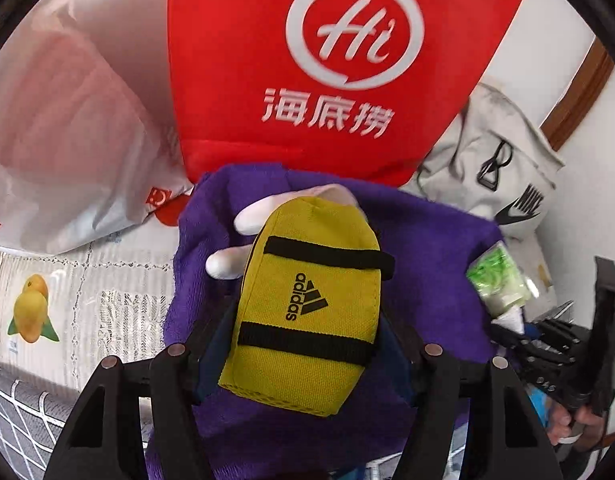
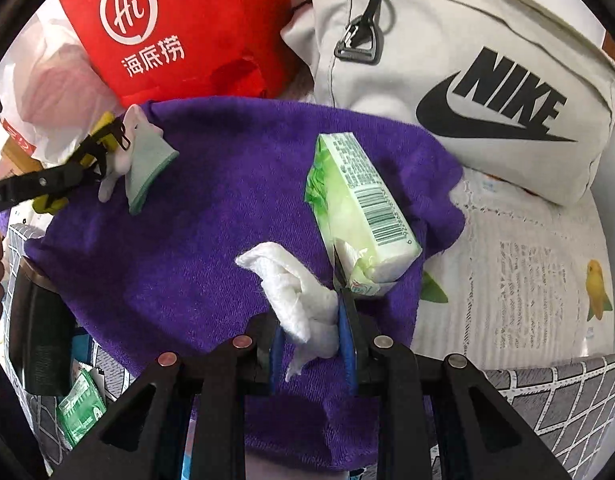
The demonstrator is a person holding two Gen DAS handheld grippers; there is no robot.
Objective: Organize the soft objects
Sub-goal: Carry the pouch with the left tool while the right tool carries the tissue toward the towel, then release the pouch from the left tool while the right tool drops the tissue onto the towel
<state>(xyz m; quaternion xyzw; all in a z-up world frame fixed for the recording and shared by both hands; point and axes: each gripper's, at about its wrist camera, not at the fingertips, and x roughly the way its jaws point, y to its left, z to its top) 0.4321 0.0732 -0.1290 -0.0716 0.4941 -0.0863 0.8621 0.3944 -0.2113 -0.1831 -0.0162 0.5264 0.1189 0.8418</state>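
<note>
My left gripper (image 1: 303,344) is shut on a yellow Adidas pouch (image 1: 307,304) and holds it over a purple towel (image 1: 435,280), with a white glove (image 1: 247,240) behind it. From the right wrist view the left gripper (image 2: 79,168) holds the pouch (image 2: 103,132) and the glove (image 2: 147,164) at the towel's left edge. My right gripper (image 2: 311,340) is shut on a crumpled white tissue (image 2: 299,300) over the purple towel (image 2: 207,220). A green tissue pack (image 2: 359,208) hangs against its right finger.
A red Haidilao bag (image 1: 307,60) (image 2: 187,32) and a white plastic bag (image 1: 67,140) stand behind the towel. A grey Nike bag (image 2: 487,80) (image 1: 499,168) is at the right. A white pack with mango print (image 2: 527,272) lies beside the towel. A small green pack (image 2: 81,412) lies low left.
</note>
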